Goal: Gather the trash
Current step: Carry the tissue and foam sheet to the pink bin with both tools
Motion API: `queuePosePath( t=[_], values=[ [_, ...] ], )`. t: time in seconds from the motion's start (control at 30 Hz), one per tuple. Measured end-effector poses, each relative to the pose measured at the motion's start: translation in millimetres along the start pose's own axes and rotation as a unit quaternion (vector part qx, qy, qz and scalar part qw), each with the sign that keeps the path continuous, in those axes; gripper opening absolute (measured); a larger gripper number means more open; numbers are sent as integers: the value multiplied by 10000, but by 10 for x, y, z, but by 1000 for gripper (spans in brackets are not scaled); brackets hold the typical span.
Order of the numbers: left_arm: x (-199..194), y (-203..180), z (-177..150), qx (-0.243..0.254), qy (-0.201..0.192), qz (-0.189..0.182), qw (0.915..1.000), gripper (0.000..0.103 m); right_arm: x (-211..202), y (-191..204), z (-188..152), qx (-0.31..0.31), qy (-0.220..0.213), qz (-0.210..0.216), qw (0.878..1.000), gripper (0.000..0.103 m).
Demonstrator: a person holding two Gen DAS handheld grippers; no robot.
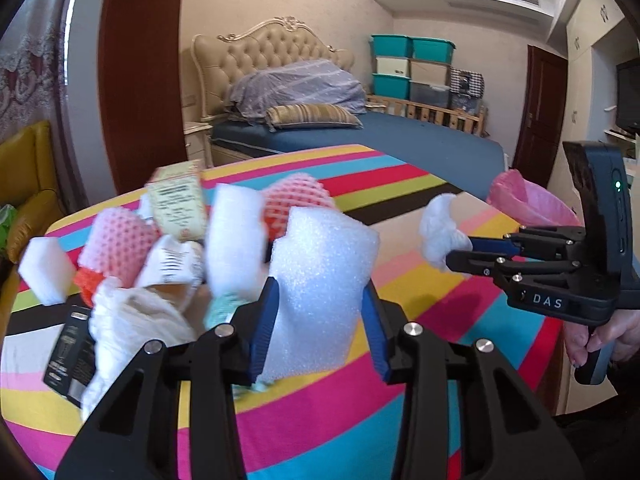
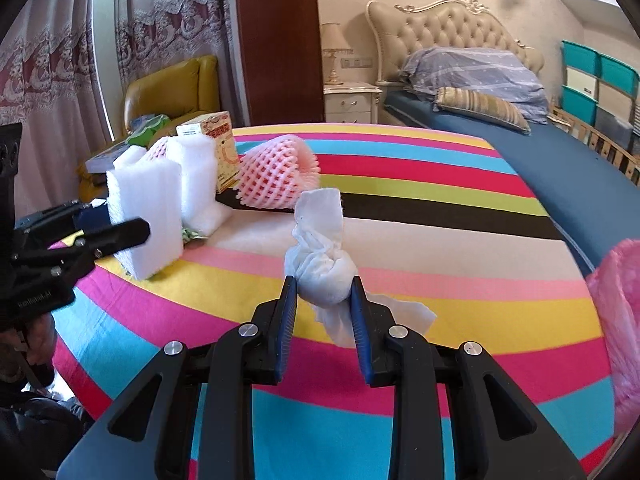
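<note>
Two tools, both loaded. Left tool: blue pads clamped on a white foam block, held above the striped worktop. Right tool: pads closed around a twisted white tissue wad, lifted over the same worktop. Remaining trash, clustered at the worktop's left side: pink foam fruit net, second white foam piece, yellow carton. Pink bag at the worktop's right edge.
</note>
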State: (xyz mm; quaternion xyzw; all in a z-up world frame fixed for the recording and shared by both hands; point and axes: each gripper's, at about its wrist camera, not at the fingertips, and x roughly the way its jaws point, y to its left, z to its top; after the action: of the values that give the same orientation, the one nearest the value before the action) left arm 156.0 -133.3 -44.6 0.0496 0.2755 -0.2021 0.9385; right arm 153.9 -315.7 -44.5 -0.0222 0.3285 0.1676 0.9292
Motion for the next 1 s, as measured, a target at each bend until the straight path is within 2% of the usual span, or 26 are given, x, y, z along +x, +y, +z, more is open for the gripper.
queuePosePath(
  t=[0.13,0.5,1.0],
  values=[
    [60,-180,31,33,32,-264,9996,40,-129,-102,-57,98,-103,-48,9999,27],
    [335,-618,134,237,224,-600,9977,40,-345,-407,-170,411,-291,-231,9985,27],
    [734,-1461,354,765,345,-1110,9903,40,-819,-1132,-385,1084,-626,-1015,9869,27]
  ],
)
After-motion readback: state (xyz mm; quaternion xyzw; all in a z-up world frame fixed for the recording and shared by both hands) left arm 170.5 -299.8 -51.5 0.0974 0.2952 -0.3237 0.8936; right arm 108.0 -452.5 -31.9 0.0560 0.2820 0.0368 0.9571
